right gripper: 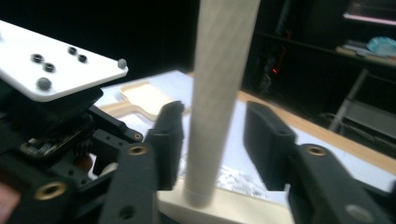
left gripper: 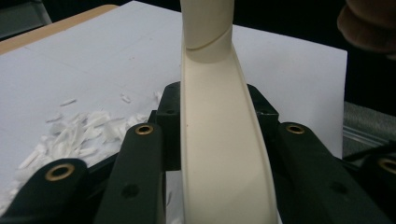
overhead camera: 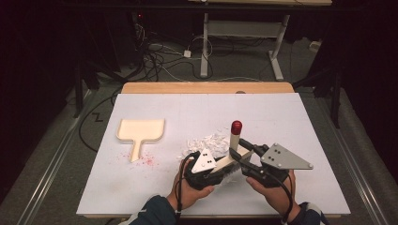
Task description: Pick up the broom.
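Note:
A cream hand brush with an upright pale handle point(overhead camera: 233, 138) and a red tip point(overhead camera: 236, 126) stands near the front middle of the white board. My left gripper point(overhead camera: 220, 166) is shut on the brush's curved cream body point(left gripper: 224, 158), which runs up between its jaws point(left gripper: 215, 100). My right gripper point(overhead camera: 237, 152) comes in from the right and stands open around the handle point(right gripper: 219, 70), with a gap at one jaw point(right gripper: 217, 116). A cream dustpan point(overhead camera: 140, 131) lies flat at the left.
A heap of white shreds point(overhead camera: 206, 140) lies just behind the left gripper, also seen as white shreds point(left gripper: 70, 135). Red crumbs point(overhead camera: 148, 160) dot the board by the dustpan's handle. The white board point(overhead camera: 281, 117) covers a wooden table; cables and desk legs are beyond.

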Tool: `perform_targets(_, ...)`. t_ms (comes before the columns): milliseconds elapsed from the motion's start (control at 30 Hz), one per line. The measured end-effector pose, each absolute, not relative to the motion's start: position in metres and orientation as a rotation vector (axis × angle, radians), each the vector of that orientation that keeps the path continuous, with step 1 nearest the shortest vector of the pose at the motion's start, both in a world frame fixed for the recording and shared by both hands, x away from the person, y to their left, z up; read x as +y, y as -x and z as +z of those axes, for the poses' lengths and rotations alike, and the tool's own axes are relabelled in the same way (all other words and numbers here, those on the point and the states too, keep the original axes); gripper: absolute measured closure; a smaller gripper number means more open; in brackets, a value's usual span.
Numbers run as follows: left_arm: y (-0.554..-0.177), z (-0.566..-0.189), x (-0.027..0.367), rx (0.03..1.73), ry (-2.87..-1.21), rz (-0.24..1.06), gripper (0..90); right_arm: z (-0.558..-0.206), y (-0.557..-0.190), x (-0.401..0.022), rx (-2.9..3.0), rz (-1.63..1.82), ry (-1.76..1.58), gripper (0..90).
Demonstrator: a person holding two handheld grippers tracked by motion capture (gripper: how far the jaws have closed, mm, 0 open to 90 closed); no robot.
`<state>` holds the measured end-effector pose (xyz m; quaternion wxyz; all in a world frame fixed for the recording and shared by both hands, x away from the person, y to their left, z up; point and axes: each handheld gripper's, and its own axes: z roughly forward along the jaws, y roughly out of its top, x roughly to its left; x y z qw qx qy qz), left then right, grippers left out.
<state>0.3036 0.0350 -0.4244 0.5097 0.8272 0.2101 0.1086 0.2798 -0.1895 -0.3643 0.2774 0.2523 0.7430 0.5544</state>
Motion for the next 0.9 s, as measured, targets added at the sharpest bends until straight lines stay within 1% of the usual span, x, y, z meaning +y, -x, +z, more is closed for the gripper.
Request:
perform_targets(167, -0.301, -0.417, 0.052, 0.397, -2.071, 0.244, 64.2, -0.360, -0.289, -0.206, 2.172, 1.446, -0.522, 44.2)
perform_targets(267, -0.297, -0.415, 0.058, 0.322, -2.128, 0.238, 64.3, -0.366, -0.294, -0.209, 2.324, 1.357, -0.381, 40.0)
perform_targets(300, -0.297, -0.415, 0.058, 0.322, -2.128, 0.238, 64.2, -0.366, -0.294, -0.209, 2.324, 1.357, -0.381, 40.0)
perform_targets(333, -0.295, -0.415, 0.060, 0.265, -2.151, 0.225, 64.3, -0.372, -0.294, -0.208, 2.402, 1.321, -0.296, 42.2)
perform_targets(367, -0.295, -0.415, 0.060, 0.265, -2.151, 0.225, 64.3, -0.375, -0.295, -0.206, 2.449, 1.298, -0.256, 41.6)
perform_targets(400, -0.292, -0.414, 0.061, 0.202, -2.160, 0.178, 64.2, -0.378, -0.295, -0.203, 2.500, 1.267, -0.220, 41.6)
perform_targets(467, -0.289, -0.412, 0.060, 0.141, -2.171, 0.153, 64.2, -0.385, -0.295, -0.197, 2.588, 1.210, -0.168, 42.1)
perform_targets(500, -0.289, -0.412, 0.060, 0.141, -2.171, 0.153, 64.2, -0.389, -0.295, -0.194, 2.624, 1.185, -0.138, 43.4)
perform_targets(533, -0.286, -0.411, 0.058, 0.099, -2.189, 0.138, 64.2, -0.392, -0.295, -0.192, 2.644, 1.168, -0.121, 42.7)
perform_targets(567, -0.285, -0.412, 0.056, 0.090, -2.192, 0.136, 64.2, -0.395, -0.295, -0.189, 2.683, 1.160, -0.103, 47.5)
perform_targets(633, -0.284, -0.413, 0.054, 0.059, -2.204, 0.118, 64.1, -0.401, -0.292, -0.184, 2.729, 1.131, -0.085, 51.3)
perform_targets(667, -0.283, -0.413, 0.053, 0.058, -2.211, 0.130, 64.0, -0.403, -0.293, -0.181, 2.757, 1.115, -0.045, 58.0)
perform_targets(733, -0.284, -0.414, 0.053, 0.061, -2.217, 0.134, 63.1, -0.406, -0.291, -0.179, 2.759, 1.125, -0.027, 62.6)
perform_targets(800, -0.284, -0.413, 0.054, 0.075, -2.216, 0.170, 57.5, -0.406, -0.291, -0.179, 2.778, 1.118, -0.040, 66.7)
perform_targets(833, -0.284, -0.413, 0.054, 0.075, -2.216, 0.170, 57.1, -0.406, -0.291, -0.179, 2.778, 1.118, -0.040, 66.7)
perform_targets(867, -0.283, -0.413, 0.054, 0.079, -2.245, 0.255, 54.5, -0.406, -0.291, -0.178, 2.787, 1.056, -0.058, 67.6)
perform_targets(900, -0.281, -0.412, 0.053, 0.083, -2.260, 0.305, 52.1, -0.406, -0.292, -0.178, 2.774, 1.058, -0.061, 67.7)
